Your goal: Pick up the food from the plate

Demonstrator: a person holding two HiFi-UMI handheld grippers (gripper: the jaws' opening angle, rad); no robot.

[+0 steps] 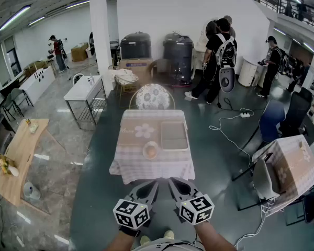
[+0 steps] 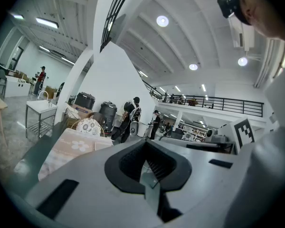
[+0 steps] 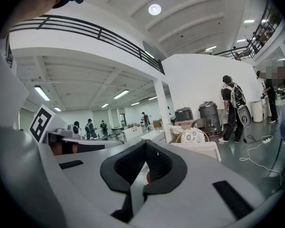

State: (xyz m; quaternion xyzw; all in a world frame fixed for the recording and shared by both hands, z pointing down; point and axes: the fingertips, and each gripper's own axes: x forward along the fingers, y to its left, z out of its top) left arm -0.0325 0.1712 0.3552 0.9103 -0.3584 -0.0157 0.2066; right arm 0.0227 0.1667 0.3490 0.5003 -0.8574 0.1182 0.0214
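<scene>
A small white plate (image 1: pixel 145 149) with a round orange-brown piece of food (image 1: pixel 151 151) sits near the front edge of a table with a pale flowered cloth (image 1: pixel 131 161). A flat grey tray (image 1: pixel 174 135) lies to its right. My left gripper (image 1: pixel 153 184) and right gripper (image 1: pixel 173 182) hover side by side in front of the table, short of the plate, both shut and empty. In the left gripper view the left gripper (image 2: pixel 145 144) points over the cloth (image 2: pixel 69 146). The right gripper (image 3: pixel 146 144) points up into the hall, its jaws touching.
A chair with a floral cushion (image 1: pixel 152 97) stands behind the table. A wooden table (image 1: pixel 21 150) is at the left, a white metal table (image 1: pixel 85 90) behind it. A covered table and chair (image 1: pixel 282 171) are at the right. People (image 1: pixel 220 51) stand at the back; a cable (image 1: pixel 227 124) crosses the floor.
</scene>
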